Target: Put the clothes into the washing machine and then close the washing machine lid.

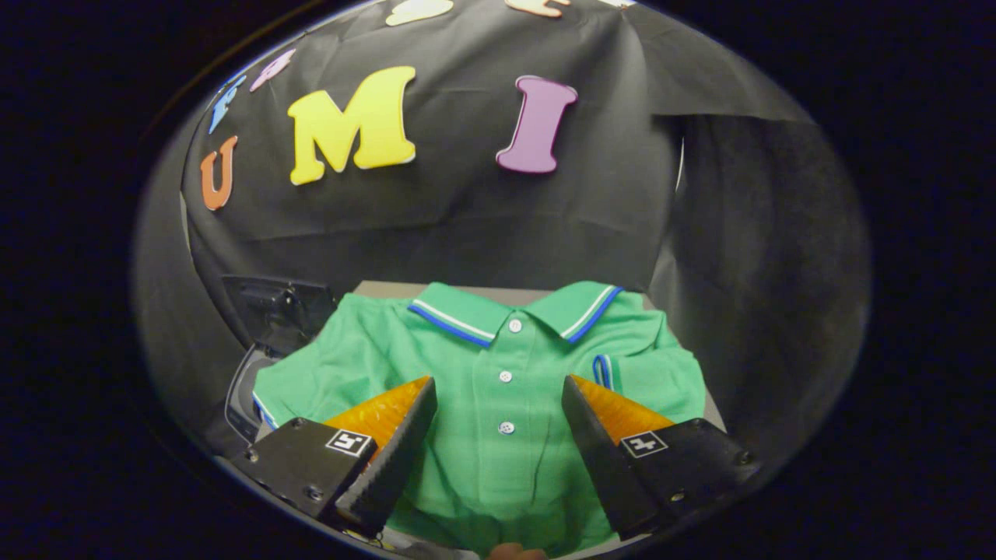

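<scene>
Between my spread fingers, a green polo shirt (498, 404) is lying flat on the table (373, 289), collar pointing away from me, its button placket running straight ahead. My gripper (498, 393) is gaping wide, gripping nothing. Beside the shirt's left sleeve, a dark washing machine (268, 327) is standing.
</scene>
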{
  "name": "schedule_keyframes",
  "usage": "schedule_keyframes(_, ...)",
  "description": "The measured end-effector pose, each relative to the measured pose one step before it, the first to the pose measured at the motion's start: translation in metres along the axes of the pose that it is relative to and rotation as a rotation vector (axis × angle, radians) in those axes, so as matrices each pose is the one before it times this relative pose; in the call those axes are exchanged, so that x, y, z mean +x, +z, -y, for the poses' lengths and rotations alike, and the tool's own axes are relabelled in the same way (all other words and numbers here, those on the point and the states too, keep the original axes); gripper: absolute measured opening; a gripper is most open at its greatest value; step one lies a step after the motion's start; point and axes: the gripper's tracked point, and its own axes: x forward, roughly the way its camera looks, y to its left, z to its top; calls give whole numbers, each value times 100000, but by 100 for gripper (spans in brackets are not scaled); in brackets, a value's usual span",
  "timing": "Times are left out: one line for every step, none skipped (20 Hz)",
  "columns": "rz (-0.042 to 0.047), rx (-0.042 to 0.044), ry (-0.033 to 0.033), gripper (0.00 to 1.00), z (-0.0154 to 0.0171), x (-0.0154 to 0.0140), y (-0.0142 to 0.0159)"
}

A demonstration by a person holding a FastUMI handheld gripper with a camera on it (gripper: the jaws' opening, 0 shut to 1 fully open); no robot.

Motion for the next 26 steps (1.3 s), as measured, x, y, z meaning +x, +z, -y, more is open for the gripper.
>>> schedule_keyframes(-4010,-903,67,100,-30,77,-752)
schedule_keyframes(761,1198,815,100,-210,-5,365)
schedule_keyframes(-4052,1101,633,100,-167,261,-269)
schedule_keyframes(-424,1668,303,100,48,-182,23)
schedule_keyframes(-1946,147,70,100,-55,-88,-270)
schedule_keyframes(-569,-525,-318,100,38,30,-98)
schedule_keyframes(249,-187,41,100,90,-74,88)
schedule_keyframes(-403,-169,984,100,-87,190,-87)
schedule_keyframes(-244,-705,3281,99,-334,-90,91)
schedule_keyframes(2396,419,82,98,82,-95,145)
schedule_keyframes(3529,2052,-1123,68,325,260,152)
schedule_keyframes(994,789,554,38,308,121,243)
schedule_keyframes(-2790,1394,514,8,-5,-187,-34)
schedule_keyframes(-2238,1210,792,7,-169,-265,-325)
schedule_keyframes(-1092,1365,405,6,11,-156,2)
schedule_keyframes(-657,632,-470,6,16,-215,75)
schedule_keyframes(-232,-350,-769,6,-60,-265,113)
schedule_keyframes(1938,-607,-647,6,-59,-330,411)
schedule_keyframes(2615,-393,-463,6,-240,-517,797)
schedule_keyframes(3128,-120,310,6,-502,-926,1042)
schedule_keyframes(2669,151,1035,6,-518,-948,1159)
schedule_keyframes(2376,-34,1300,6,-534,-913,794)
schedule_keyframes(2781,-176,942,6,-563,-845,1062)
schedule_keyframes(2415,-416,837,6,-607,-684,916)
schedule_keyframes(2079,-433,1076,6,-617,-745,1047)
schedule_keyframes(1924,-260,1141,6,-510,-737,831)
